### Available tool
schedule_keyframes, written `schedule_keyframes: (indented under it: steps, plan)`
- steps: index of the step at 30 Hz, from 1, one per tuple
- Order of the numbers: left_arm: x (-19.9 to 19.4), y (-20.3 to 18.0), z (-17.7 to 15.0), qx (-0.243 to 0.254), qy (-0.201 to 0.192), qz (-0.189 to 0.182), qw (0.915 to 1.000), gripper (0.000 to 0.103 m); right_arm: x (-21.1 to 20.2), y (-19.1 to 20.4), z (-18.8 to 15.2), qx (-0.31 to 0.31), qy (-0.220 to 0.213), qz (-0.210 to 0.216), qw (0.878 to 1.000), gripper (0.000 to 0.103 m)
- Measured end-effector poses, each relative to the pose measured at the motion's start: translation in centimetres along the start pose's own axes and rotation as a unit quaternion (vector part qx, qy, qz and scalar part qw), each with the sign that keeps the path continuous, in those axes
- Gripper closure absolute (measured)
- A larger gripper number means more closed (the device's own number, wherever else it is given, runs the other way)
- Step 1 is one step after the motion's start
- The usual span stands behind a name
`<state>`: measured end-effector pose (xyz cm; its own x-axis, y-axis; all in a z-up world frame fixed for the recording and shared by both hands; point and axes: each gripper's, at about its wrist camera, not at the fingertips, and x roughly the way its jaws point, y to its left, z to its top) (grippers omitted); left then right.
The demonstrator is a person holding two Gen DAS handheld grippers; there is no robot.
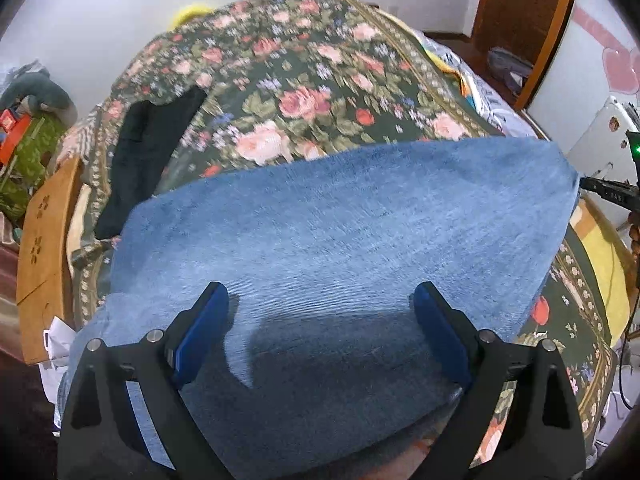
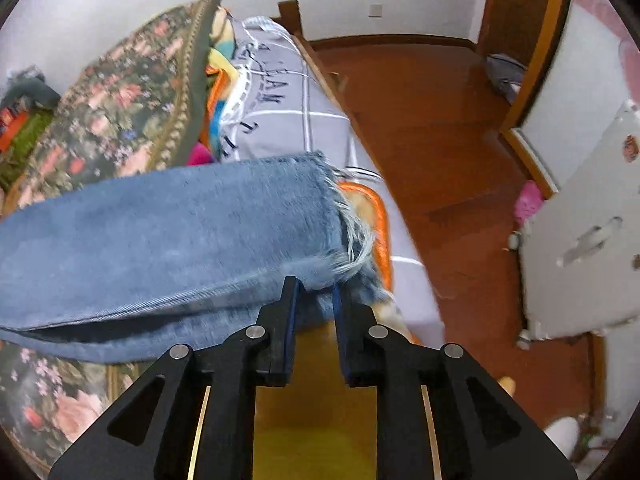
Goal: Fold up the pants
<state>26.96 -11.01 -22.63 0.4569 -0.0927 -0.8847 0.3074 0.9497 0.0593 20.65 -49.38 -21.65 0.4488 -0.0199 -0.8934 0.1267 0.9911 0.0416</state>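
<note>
Blue denim pants (image 1: 340,216) lie folded across a floral bedspread (image 1: 304,80). My left gripper (image 1: 320,292) hovers over the near part of the denim, its blue pads (image 1: 200,332) spread wide with nothing between them. In the right wrist view the pant leg (image 2: 168,232) ends in a frayed hem (image 2: 352,240) near the bed's edge. My right gripper (image 2: 316,286) sits at the hem's near corner with a narrow gap between its jaws. Denim lies at the fingertips, and the pads do not press on it. The right gripper's black tip (image 1: 600,190) also shows at the pants' far right corner.
A black garment (image 1: 148,152) lies on the bedspread at the left. A wooden bed frame (image 1: 44,240) stands at the left edge. A grey printed quilt (image 2: 288,112) runs along the bed's side, with a wooden floor (image 2: 432,132), a door frame (image 2: 532,48) and a white cabinet (image 2: 584,232) beyond.
</note>
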Motion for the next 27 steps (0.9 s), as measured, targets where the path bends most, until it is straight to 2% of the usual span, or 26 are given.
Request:
schedule_keyframes:
  steps: [2, 5, 6, 8, 11, 14, 17, 21, 23, 27]
  plan:
    - [-1.2, 0.8, -0.1, -0.006, -0.022, 0.011, 0.9997, 0.009, -1.3, 0.8, 0.4, -0.014, -0.008, -0.016, 1.000, 0.088]
    - [-3.6, 3.0, -0.3, -0.025, -0.058, 0.022, 0.9978, 0.009, -3.5, 2.3, 1.2, -0.037, -0.038, -0.016, 0.998, 0.084]
    - [-4.2, 3.7, -0.4, -0.031, -0.066, 0.025, 0.9970, 0.009, -4.6, 3.5, 1.7, -0.046, -0.052, -0.011, 0.998, 0.082]
    - [-6.1, 6.5, -0.8, -0.057, -0.090, 0.038, 0.9936, 0.009, -6.4, 5.8, 2.7, -0.064, -0.077, 0.003, 0.995, 0.070]
    - [-8.2, 10.5, -1.5, -0.093, -0.112, 0.052, 0.9879, 0.009, -9.0, 10.2, 3.9, -0.095, -0.117, 0.036, 0.988, 0.062]
    - [-10.3, 16.1, -3.0, -0.134, -0.129, 0.080, 0.9794, 0.009, -10.6, 15.7, 5.0, -0.134, -0.145, 0.073, 0.978, 0.058]
    - [-11.4, 21.0, -4.8, -0.165, -0.130, 0.106, 0.9720, 0.008, -11.1, 20.6, 5.3, -0.163, -0.157, 0.111, 0.968, 0.057]
    - [-11.3, 27.1, -7.5, -0.206, -0.113, 0.125, 0.9640, 0.005, -10.6, 28.0, 5.8, -0.205, -0.147, 0.173, 0.952, 0.055]
    - [-10.2, 30.6, -9.0, -0.233, -0.090, 0.133, 0.9590, 0.005, -10.0, 31.2, 5.9, -0.226, -0.138, 0.191, 0.945, 0.055]
    - [-7.1, 35.2, -12.0, -0.268, -0.041, 0.148, 0.9510, 0.005, -7.6, 38.1, 6.0, -0.276, -0.107, 0.218, 0.930, 0.055]
